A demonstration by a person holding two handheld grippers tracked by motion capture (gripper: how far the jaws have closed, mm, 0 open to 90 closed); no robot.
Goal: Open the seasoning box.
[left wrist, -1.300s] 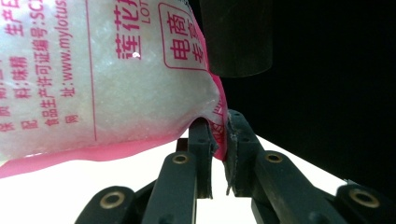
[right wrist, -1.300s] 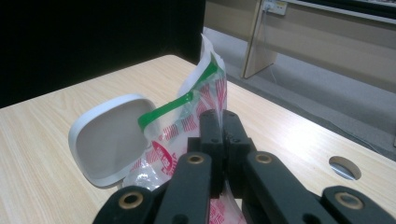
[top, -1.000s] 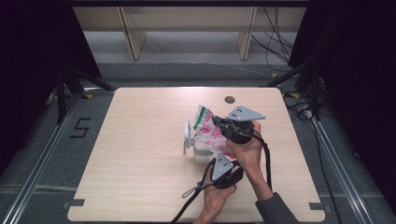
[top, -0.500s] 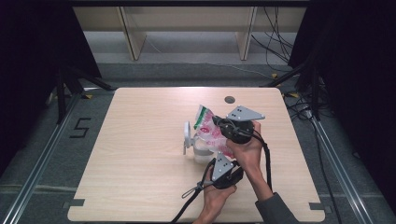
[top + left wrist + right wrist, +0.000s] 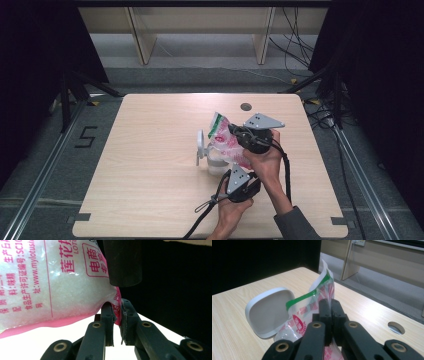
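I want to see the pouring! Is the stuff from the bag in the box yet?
Done: the container's lid is flipped open, and the bag is over the container. In hand: left gripper pinches the bottom corner, right gripper the side. Whether crystals are falling, I cannot tell; the bag looks full, so most pouring is left.

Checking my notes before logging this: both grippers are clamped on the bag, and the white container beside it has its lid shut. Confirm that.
Not quite. Both the left gripper and right gripper do clamp the bag, but the container is open: its lid stands flipped up beside the bag, as the right gripper view shows.
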